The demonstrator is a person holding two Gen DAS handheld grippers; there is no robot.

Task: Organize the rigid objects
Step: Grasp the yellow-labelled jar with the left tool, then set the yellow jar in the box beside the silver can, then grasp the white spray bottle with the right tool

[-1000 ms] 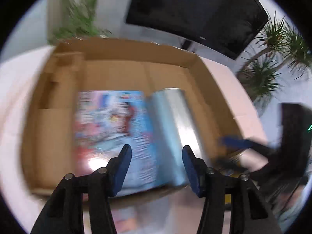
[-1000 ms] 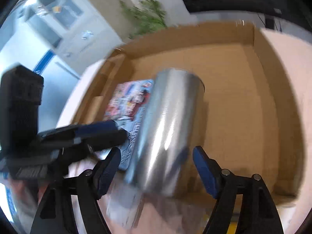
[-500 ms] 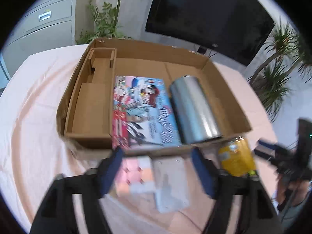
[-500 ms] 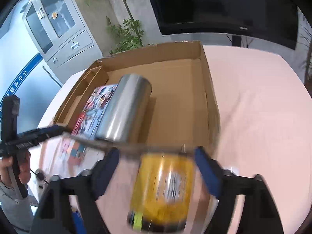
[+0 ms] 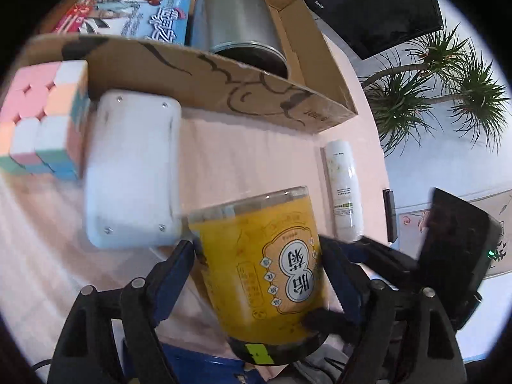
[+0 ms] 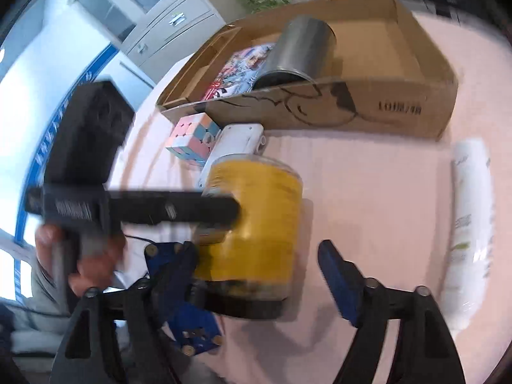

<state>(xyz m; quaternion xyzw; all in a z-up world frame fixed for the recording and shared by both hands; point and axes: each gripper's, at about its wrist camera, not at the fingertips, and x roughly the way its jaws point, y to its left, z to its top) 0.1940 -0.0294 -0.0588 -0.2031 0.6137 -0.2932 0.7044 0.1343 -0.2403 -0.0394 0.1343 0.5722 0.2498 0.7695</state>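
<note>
A yellow jar [image 5: 268, 265] with a dark lid lies on the pink table in front of the cardboard box [image 5: 204, 76]. My left gripper [image 5: 259, 272] has its jaws on both sides of the jar, touching it. In the right wrist view the jar [image 6: 259, 220] lies between the spread fingers of my right gripper [image 6: 256, 265], which is open; the left gripper's finger [image 6: 172, 209] presses its side. A silver can [image 5: 236, 16] and a colourful book [image 5: 128, 6] lie inside the box.
A white rectangular device [image 5: 131, 172] and a pastel puzzle cube [image 5: 41, 115] sit against the box front, left of the jar. A white spray bottle [image 5: 344, 188] lies to the right, also in the right wrist view [image 6: 470, 224].
Both grippers pulled back out of the box, leaving the silver can inside, and dropped low to the yellow jar. My left jaws have come in around the jar.
</note>
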